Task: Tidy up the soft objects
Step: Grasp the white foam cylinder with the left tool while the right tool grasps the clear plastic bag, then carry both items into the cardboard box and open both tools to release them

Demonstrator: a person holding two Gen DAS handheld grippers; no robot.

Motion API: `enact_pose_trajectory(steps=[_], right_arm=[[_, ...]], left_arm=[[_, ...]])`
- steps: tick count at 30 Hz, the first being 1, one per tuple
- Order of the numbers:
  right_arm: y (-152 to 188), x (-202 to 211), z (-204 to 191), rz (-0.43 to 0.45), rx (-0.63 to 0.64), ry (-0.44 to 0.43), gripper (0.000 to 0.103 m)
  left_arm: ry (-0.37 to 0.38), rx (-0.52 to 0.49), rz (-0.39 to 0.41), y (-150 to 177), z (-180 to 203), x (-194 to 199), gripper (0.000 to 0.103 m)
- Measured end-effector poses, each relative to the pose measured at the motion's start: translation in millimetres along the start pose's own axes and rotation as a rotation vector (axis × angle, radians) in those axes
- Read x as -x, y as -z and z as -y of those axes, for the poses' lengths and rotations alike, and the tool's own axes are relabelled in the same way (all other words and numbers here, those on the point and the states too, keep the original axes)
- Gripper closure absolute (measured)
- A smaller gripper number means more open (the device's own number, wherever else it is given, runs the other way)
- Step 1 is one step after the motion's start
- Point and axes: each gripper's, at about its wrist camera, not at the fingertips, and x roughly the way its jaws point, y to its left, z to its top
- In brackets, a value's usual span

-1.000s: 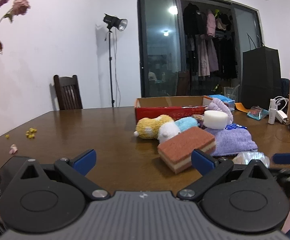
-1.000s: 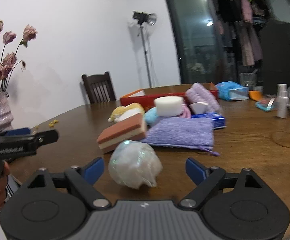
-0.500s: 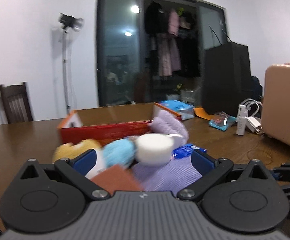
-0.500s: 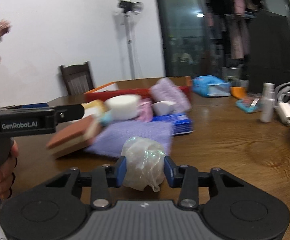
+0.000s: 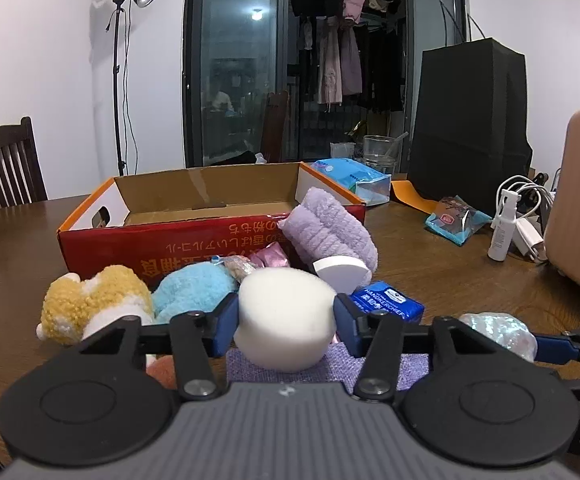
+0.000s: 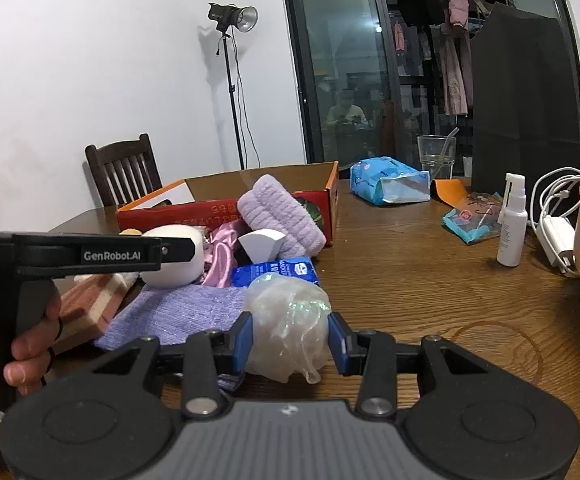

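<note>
Ahead of both our claws the red box (image 5: 161, 240) sits open on the table (image 6: 430, 280), soft things heaped at its front wall. Our left claw (image 5: 285, 322) has just been closing and pinches the white sponge (image 5: 285, 320); our right claw (image 6: 290, 338) clamps the crinkly bag (image 6: 290, 320) over the purple cloth (image 6: 185, 312)

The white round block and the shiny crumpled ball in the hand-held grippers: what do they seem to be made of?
White round block: probably foam sponge; matte, fine-grained surface, and its sides dent slightly where the left hand-held gripper presses.
Shiny crumpled ball: apparently thin plastic film; translucent, wrinkled, with iridescent glints, squeezed by the right hand-held gripper.
</note>
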Motion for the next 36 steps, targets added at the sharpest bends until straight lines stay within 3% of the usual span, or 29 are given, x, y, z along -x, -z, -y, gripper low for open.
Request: enact_pose_trajectory(steps=[6, 10, 15, 22, 26, 30, 36], right_arm=[[0.6, 18.0, -6.1, 0.038, -0.014, -0.003, 0.064], [1.4, 34.5, -16.5, 0.065, -0.001, -0.013, 0.064], [4.2, 54.1, -38.6, 0.092, 0.031, -0.045, 0.064], [-0.9, 60.0, -66.5, 0.119, 0.084, -0.075, 0.064], [-25.7, 54.2, -73.3, 0.153, 0.15, -0.063, 0.064], [-88.5, 25.9, -59.4, 0.15, 0.138, -0.117, 0.064], [-198.4, -84.2, -33.2, 0.064, 0.109, -0.13, 0.064]], left_arm=[[-0.009, 0.009, 0.05, 0.5, 0.3, 27.5, 0.055], [0.005, 0.0, 0.14, 4.9, 0.6, 71.3, 0.055], [-0.013, 0.037, 0.197, 11.6, -9.4, 120.2, 0.055], [-0.057, 0.057, 0.248, 7.2, -26.2, 144.8, 0.054], [-0.08, 0.034, 0.281, -16.3, -46.7, 133.7, 0.053], [-0.069, 0.034, 0.264, -69.1, -79.4, 92.4, 0.054], [-0.079, 0.092, 0.128, -148.6, -139.5, -22.9, 0.053]])
